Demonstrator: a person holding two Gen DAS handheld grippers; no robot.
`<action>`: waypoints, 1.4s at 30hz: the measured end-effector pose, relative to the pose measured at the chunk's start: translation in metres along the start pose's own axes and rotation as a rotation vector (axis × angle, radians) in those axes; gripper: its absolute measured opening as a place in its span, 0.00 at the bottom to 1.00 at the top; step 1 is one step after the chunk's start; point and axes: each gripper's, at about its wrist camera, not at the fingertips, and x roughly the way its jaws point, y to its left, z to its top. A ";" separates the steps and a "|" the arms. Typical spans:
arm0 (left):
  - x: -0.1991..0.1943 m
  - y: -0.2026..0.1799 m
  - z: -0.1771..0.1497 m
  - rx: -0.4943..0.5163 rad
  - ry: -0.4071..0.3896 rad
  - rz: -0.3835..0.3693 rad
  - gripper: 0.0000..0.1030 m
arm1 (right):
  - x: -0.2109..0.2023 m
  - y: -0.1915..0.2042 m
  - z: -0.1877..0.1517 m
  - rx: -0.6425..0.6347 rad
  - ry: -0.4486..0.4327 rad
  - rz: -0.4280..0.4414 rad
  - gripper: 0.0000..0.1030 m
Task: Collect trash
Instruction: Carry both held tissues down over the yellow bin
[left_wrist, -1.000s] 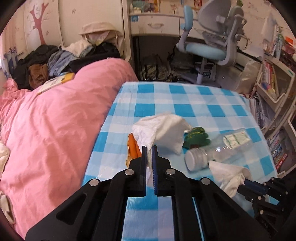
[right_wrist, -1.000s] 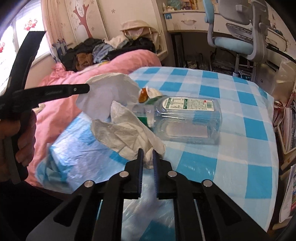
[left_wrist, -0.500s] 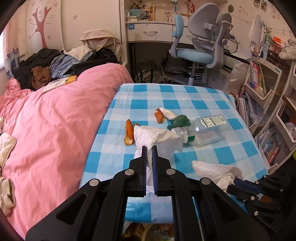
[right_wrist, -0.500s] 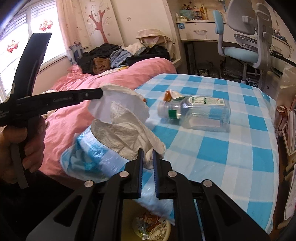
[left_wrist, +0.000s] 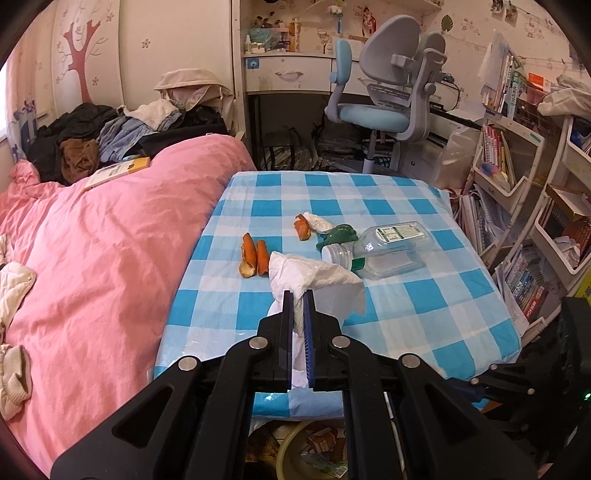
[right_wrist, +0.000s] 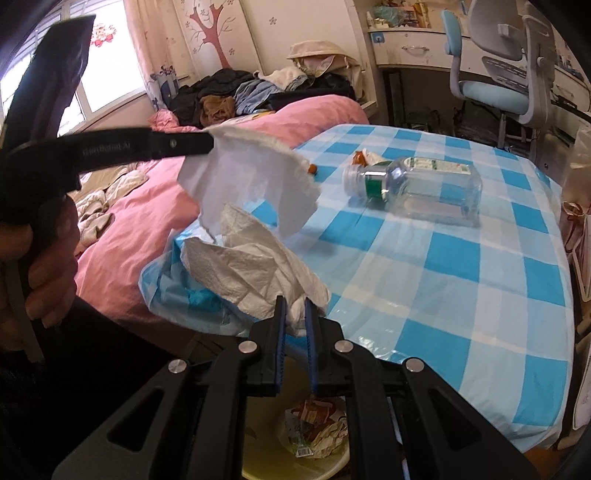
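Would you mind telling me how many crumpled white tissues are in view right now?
3. One tissue hangs from the left gripper, one crumpled tissue from the right gripper, and a small wad lies on the table beside the peel. Others may be hidden.

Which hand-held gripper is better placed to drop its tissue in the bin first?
Right. The right hand-held gripper holds its crumpled tissue almost directly above the trash bin; the left hand-held gripper with its tissue sits farther back.

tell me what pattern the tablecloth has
Blue and white checks on the tablecloth, clearest in the left wrist view.
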 end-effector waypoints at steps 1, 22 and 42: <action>-0.001 0.000 0.000 0.001 -0.001 -0.002 0.06 | 0.001 0.001 -0.001 -0.001 0.004 0.003 0.11; -0.022 -0.012 -0.015 0.033 -0.007 -0.037 0.06 | 0.006 0.024 -0.025 -0.010 0.088 0.084 0.11; -0.041 -0.019 -0.048 0.034 0.043 -0.092 0.06 | 0.007 0.040 -0.057 0.000 0.195 0.124 0.11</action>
